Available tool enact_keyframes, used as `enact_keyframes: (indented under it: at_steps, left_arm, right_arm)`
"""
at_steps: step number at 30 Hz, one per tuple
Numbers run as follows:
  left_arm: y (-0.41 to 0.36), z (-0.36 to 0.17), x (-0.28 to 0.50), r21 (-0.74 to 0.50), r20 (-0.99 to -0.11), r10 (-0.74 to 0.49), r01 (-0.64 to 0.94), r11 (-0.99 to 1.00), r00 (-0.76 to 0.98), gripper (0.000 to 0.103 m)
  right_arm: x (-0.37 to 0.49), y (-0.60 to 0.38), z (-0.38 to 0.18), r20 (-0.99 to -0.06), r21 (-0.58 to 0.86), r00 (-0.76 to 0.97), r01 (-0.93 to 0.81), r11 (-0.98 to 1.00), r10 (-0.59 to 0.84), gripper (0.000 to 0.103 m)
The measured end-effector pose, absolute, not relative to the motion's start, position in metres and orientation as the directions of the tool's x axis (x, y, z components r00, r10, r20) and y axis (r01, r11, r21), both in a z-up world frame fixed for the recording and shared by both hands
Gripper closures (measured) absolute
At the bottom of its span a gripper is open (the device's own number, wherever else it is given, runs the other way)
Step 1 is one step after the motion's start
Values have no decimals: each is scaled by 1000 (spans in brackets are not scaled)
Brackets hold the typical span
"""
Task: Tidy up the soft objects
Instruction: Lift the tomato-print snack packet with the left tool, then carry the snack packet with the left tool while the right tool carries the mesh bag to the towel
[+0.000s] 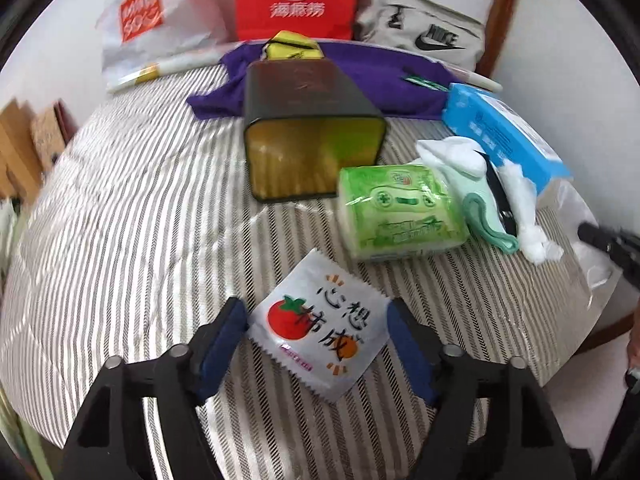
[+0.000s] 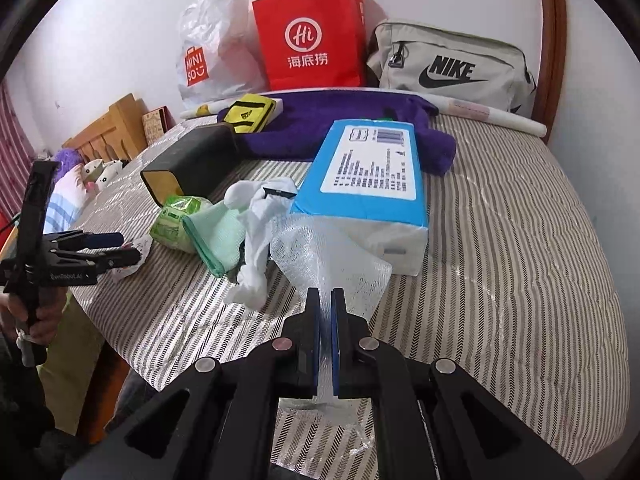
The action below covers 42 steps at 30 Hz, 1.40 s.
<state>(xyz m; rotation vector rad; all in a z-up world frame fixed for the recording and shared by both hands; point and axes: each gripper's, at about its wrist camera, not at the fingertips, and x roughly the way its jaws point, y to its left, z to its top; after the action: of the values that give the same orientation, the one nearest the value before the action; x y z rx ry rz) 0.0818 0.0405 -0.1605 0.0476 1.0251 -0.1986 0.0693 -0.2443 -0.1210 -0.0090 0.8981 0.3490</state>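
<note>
My left gripper [image 1: 316,330] is open around a white sachet with a tomato print [image 1: 320,334] lying on the striped bed; its blue pads stand on either side of it. My right gripper [image 2: 326,304] is shut on a sheet of clear bubble wrap [image 2: 320,252] that lies in front of a blue tissue pack [image 2: 368,172]. A green tissue pack [image 1: 400,212], a mint cloth [image 1: 480,208] and a white sock [image 1: 452,156] lie between. A dark box [image 1: 312,132] lies on its side with its open mouth toward me.
A purple towel [image 2: 340,120] and a yellow pouch [image 2: 250,112] lie at the back. A red paper bag [image 2: 312,40], a white Miniso bag [image 2: 212,48] and a grey Nike bag [image 2: 452,64] stand against the wall. The bed edge [image 2: 120,344] is close on the left.
</note>
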Motion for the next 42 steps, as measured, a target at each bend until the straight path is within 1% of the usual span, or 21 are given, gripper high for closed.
enact_keyframes:
  at_steps: [1,2,5,6,7,8,11,13,17,19,22,29,34,42]
  left_arm:
    - [37,-162,81,-39,-854,-138,203,978,502,22]
    - [34,-163,81,-25,-854,-129,208,978,504,21]
    - [29,-165,79,5,-843,-108,208,978,528,20]
    - [30,-164,78,5,-838,-110,209,978,534,22]
    - [31,-164,77,6,-833,-110,208,978,542,29]
    - [32,-162,77,1,-830,-113,204,979,546,39]
    - [38,-159,79,-22,-829,-126,194,981,545,51]
    - [43,-158,80,-23,-824,-121,181,983,553,66]
    - [54,-156,85,-82,-826,-163,170,982,539,80]
    - [55,-156,84,-83,-826,-165,173,981,540,82]
    - [49,-154,81,-41,-822,-138,185,982,552,85]
    - [53,-145,75,-66,-817,-154,175,982,555,90]
    - [65,-130,70,-94,-801,-168,157,983,574,91]
    - [72,-99,60,-95,-762,-167,147,985,626,91]
  right_arm:
    - [70,-244,-122,-769,137,568,-301,944,293,99]
    - [71,-244,-123,-772,137,565,-300,944,292,99]
    - [74,-243,-126,-777,137,559,-299,944,290,99]
    - [74,-243,-127,-777,137,559,-299,945,289,99]
    - [75,-242,-127,-777,138,559,-298,945,289,99]
    - [75,-242,-128,-778,139,558,-297,945,290,99]
    - [76,-241,-129,-781,137,554,-299,944,289,99]
    - [75,-241,-129,-781,137,554,-301,944,290,99]
    - [74,-240,-129,-781,139,552,-302,943,292,99]
    - [74,-240,-129,-781,140,551,-302,943,293,99]
    - [75,-239,-129,-782,143,549,-305,942,296,99]
    - [73,-241,-126,-775,146,556,-304,942,299,99]
    - [69,-244,-120,-762,144,573,-305,942,302,99]
    - [61,-247,-100,-729,135,611,-314,940,309,99]
